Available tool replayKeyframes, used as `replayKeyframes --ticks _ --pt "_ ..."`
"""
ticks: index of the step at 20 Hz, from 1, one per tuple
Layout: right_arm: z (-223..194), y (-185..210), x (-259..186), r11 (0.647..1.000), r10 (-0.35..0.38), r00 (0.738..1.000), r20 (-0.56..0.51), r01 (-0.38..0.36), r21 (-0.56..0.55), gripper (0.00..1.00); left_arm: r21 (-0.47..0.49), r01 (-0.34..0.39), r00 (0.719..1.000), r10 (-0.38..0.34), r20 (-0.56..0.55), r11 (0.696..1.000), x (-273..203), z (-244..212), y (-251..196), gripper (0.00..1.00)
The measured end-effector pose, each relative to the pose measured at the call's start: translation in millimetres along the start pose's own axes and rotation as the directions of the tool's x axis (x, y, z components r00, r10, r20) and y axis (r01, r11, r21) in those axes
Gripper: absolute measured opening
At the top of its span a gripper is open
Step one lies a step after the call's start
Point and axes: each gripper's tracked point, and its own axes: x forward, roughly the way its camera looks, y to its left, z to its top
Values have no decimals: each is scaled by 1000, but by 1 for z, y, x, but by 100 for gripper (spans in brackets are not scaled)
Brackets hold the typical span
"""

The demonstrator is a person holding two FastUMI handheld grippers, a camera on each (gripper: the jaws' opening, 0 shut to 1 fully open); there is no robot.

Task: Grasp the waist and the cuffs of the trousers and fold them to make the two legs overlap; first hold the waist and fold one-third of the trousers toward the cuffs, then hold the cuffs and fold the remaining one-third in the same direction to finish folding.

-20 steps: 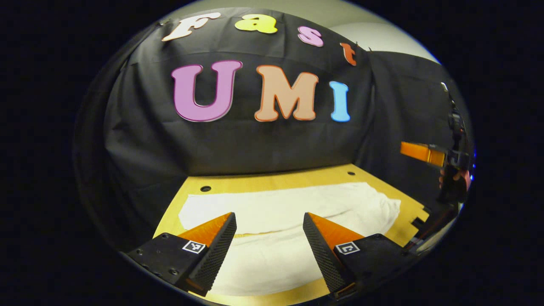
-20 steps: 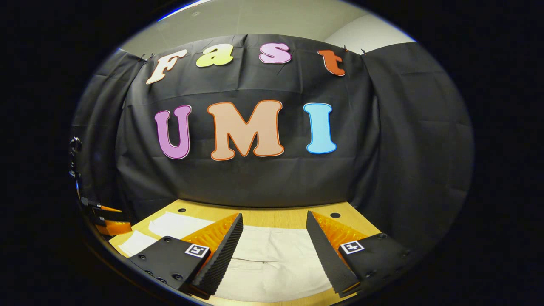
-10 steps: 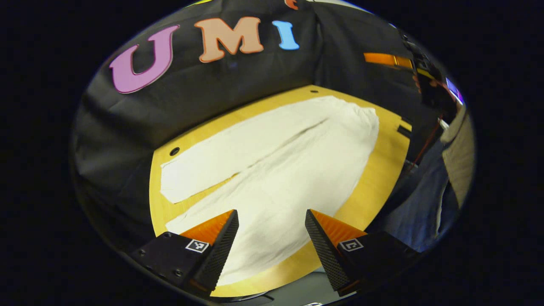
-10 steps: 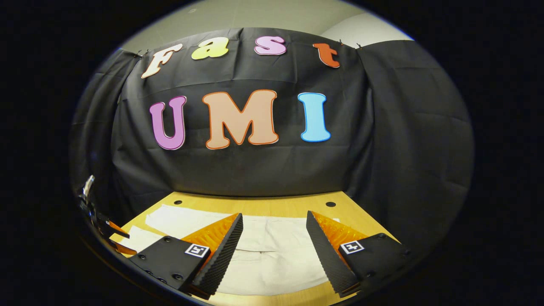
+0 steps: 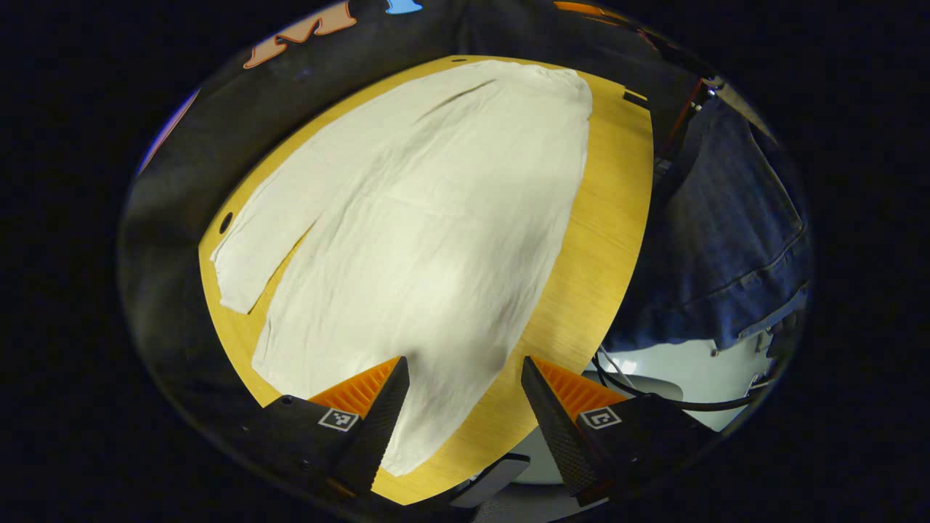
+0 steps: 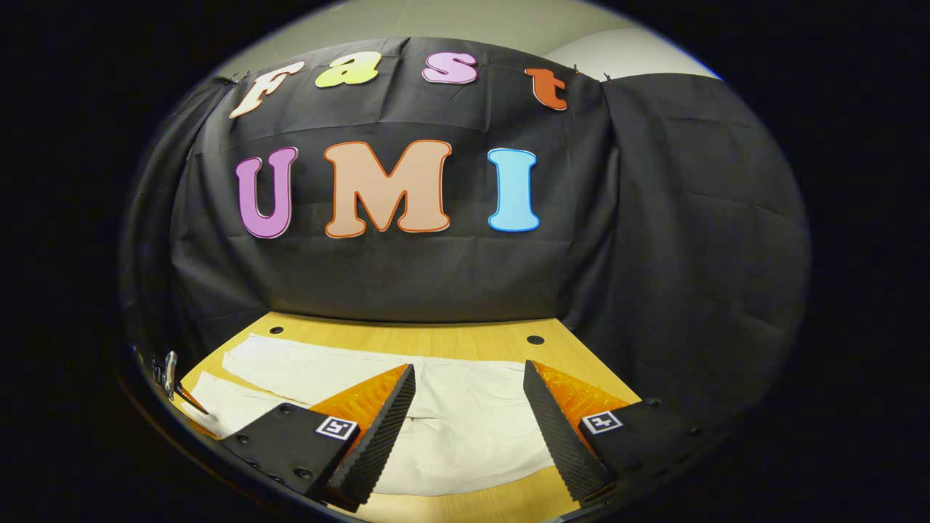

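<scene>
— Starting nearest the lens: what does the left gripper view record?

— The left gripper (image 5: 465, 396) has its jaws spread wide, with nothing between them. It hangs above the near end of the trousers (image 5: 429, 240), where a cuff edge lies close to the near edge of the wooden table (image 5: 607, 218). No contact with the cloth is visible.

— Condition of the garment?

— Pale, lying flat on the table. The two legs are side by side, not overlapped, with a narrow gap dividing them toward the cuffs at the left. The waist end lies at the far side, close to the far edge of the table.

— Anything off the table?

— To the right, a person's dark denim clothing (image 5: 726, 240), and beneath it a black cable (image 5: 676, 399) over a light floor (the far right is too dark to itemise).

— And the right gripper view?

— The right gripper (image 6: 468, 407) also has its fingers well apart and holds nothing. It is poised over the trousers (image 6: 465, 428), and I cannot tell whether it touches them. Beyond the cloth, bare table (image 6: 407, 338) with two small round holes, then the black booth wall (image 6: 407, 276). At the far left edge, a small part of the other gripper shows, too small to describe.
</scene>
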Motion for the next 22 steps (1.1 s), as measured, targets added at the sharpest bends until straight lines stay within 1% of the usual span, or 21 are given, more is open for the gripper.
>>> replayKeyframes --ticks 5,7,8,9,10,11,12,13,15,16,18,19,20,22 --pt "-3 -10 2 1000 -29 1000 -11 29 -2 96 44 26 995 -22 -96 999 11 -21 9 91" --pt "-7 -14 4 999 -40 999 -20 39 -14 96 37 44 994 -40 -100 998 11 -19 8 91" --pt "-9 -16 6 999 -43 999 -25 42 -20 96 37 57 993 -53 -109 998 12 -21 8 89" --pt "-9 -16 7 999 -44 999 -30 43 -26 94 41 74 991 -69 -114 996 14 -20 7 88" --pt "-11 -17 8 999 -44 998 -34 43 -28 94 45 91 988 -85 -127 995 15 -22 6 88" --pt "-13 -16 10 999 -41 998 -37 40 -29 96 46 99 984 -91 -150 994 15 -22 6 86" --pt "-13 -16 12 999 -38 998 -39 37 -29 94 53 106 981 -96 -168 993 17 -21 6 84" --pt "-14 -15 15 999 -32 999 -42 31 -29 96 69 114 978 -99 -184 991 18 -21 5 84" --pt "-15 -10 18 999 -14 999 -46 13 -34 94 117 130 975 -105 -196 985 18 -20 4 83" --pt "-17 -7 20 999 -2 999 -53 0 -42 96 137 136 974 -106 -202 981 17 -19 3 83" --pt "-21 -1 22 998 29 997 -67 -33 -61 94 169 144 969 -104 -225 975 18 -17 0 74" --pt "-23 2 23 996 47 996 -72 -52 -69 96 175 148 965 -104 -241 973 17 -17 1 67" --pt "-24 6 25 995 65 995 -79 -71 -75 96 182 151 962 -102 -253 972 17 -17 2 67" --pt "-28 13 28 990 104 990 -92 -112 -83 95 171 141 960 -93 -265 975 18 -15 11 56"
